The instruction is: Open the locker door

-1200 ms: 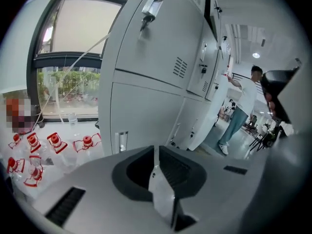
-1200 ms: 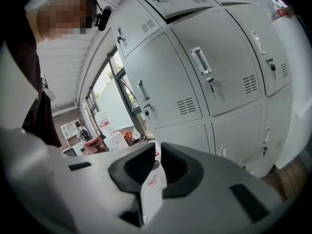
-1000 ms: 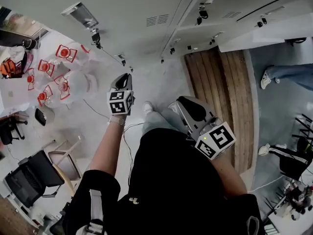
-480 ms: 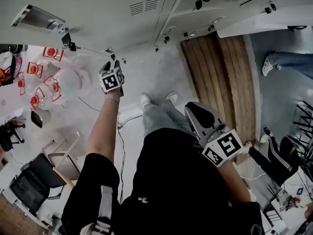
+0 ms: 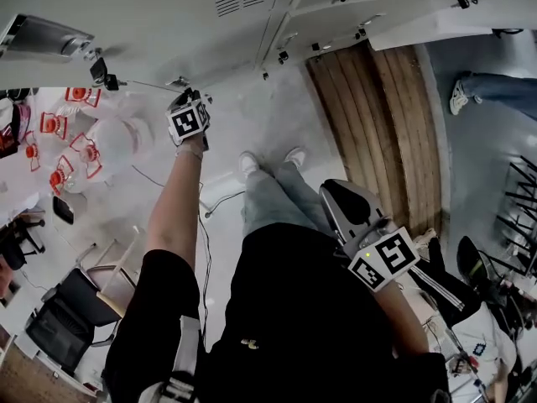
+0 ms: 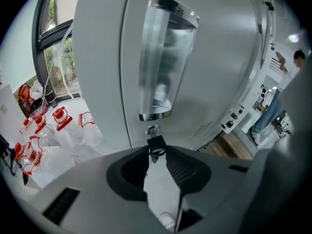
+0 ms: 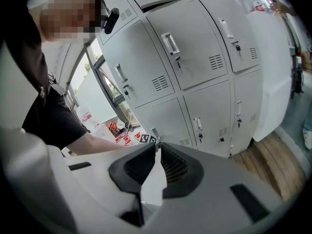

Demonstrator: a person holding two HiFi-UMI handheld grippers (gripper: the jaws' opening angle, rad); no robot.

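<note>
The left gripper [image 5: 186, 101] is stretched out at the end of a straight arm, up against the gray lockers [image 5: 168, 15]. From the head view that is all you can tell, because the marked cube covers the tip. The left gripper view shows much more: the locker door [image 6: 214, 67] fills the picture, with a shiny metal handle [image 6: 163, 62] set upright in it. Just under the handle a small key [image 6: 156, 144] with a black head sticks out of the lock. The left gripper's fingers [image 6: 146, 152] have just been closing, and the key's black head sits between their tips – they pinch it from both sides. The door is shut flat. The right gripper [image 5: 331, 190] hangs low by the person's hip, well apart from the lockers. In the right gripper view its fingers [image 7: 165, 155] are pressed together at the tips, with nothing between them. That view also shows what the others do not: a whole wall of locker doors [image 7: 195, 48], each with its own handle and key, and the person's left arm [image 7: 97, 143] reaching toward the low ones. The head view alone shows the wooden strip [image 5: 377, 133] on the floor in front of the lockers and someone else's shoe [image 5: 457, 97] beyond it. Clear bottles with red caps [image 5: 63, 128] lie to the left – the left gripper view catches them too [image 6: 58, 118], under a window [image 6: 58, 48].
</note>
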